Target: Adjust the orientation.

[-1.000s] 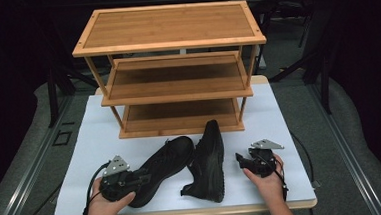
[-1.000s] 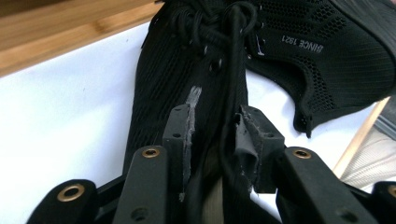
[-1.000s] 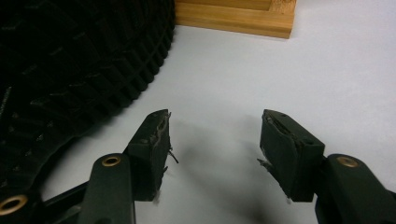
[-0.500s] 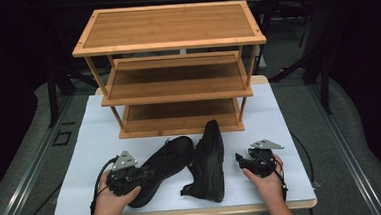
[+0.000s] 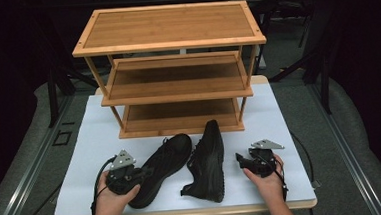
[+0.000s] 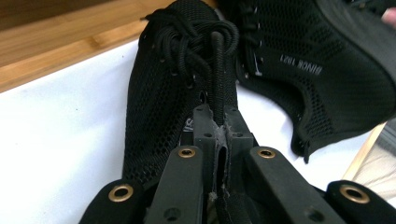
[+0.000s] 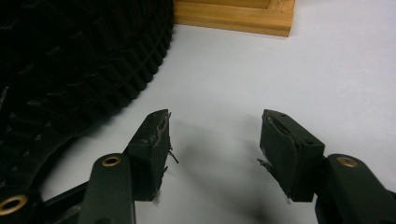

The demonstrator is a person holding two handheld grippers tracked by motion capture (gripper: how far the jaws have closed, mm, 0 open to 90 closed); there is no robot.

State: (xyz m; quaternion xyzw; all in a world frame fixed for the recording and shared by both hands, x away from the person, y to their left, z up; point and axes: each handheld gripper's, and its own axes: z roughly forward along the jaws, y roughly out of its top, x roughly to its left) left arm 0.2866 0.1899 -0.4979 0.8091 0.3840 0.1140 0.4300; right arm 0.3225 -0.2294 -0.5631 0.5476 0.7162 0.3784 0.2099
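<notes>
Left gripper view — tool (image 6: 218, 135) pinching lace (image 6: 218, 79)

I see two black mesh shoes (image 5: 164, 166) (image 5: 209, 159), a tan wooden rack (image 5: 173, 68) at twelve o'clock, and a white tabletop (image 5: 91, 148).

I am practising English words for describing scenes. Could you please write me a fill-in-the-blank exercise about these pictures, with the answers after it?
1. The left gripper is shut on the pull loop at the heel of a black ____.
2. The right gripper has its jaws ____ above the white table.
3. The wooden rack behind the two shoes has ____ shelves.
4. The shoe on its side lies between the left shoe and the ____ gripper.

Answers: shoe; open; three; right
</notes>
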